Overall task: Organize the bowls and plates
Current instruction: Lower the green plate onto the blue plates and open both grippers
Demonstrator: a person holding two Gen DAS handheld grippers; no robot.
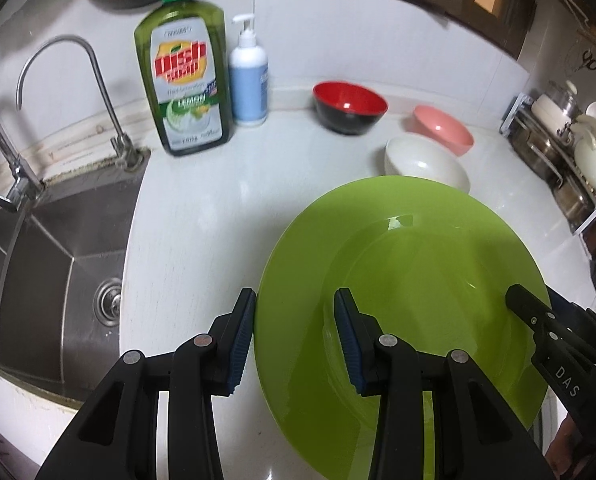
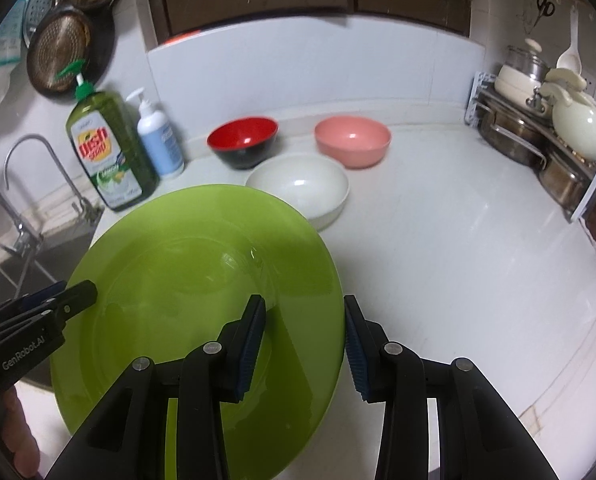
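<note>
A big green plate [image 1: 418, 280] lies on the white counter, also in the right wrist view [image 2: 194, 280]. My left gripper [image 1: 294, 340] is open and straddles the plate's left rim. My right gripper [image 2: 306, 344] is open and straddles its right rim. Behind the plate stand a white bowl [image 1: 426, 162] [image 2: 298, 188], a red and black bowl [image 1: 350, 106] [image 2: 244, 140] and a pink bowl [image 1: 444, 128] [image 2: 352, 140]. The right gripper's finger tip shows in the left wrist view [image 1: 534, 312], and the left one's in the right wrist view [image 2: 58, 304].
A steel sink [image 1: 58, 264] with a tap [image 1: 78, 80] lies left of the counter. A green dish soap bottle [image 1: 184, 80] [image 2: 106, 148] and a white pump bottle [image 1: 248, 76] [image 2: 158, 136] stand by it. A rack of pots [image 2: 546, 136] fills the right corner.
</note>
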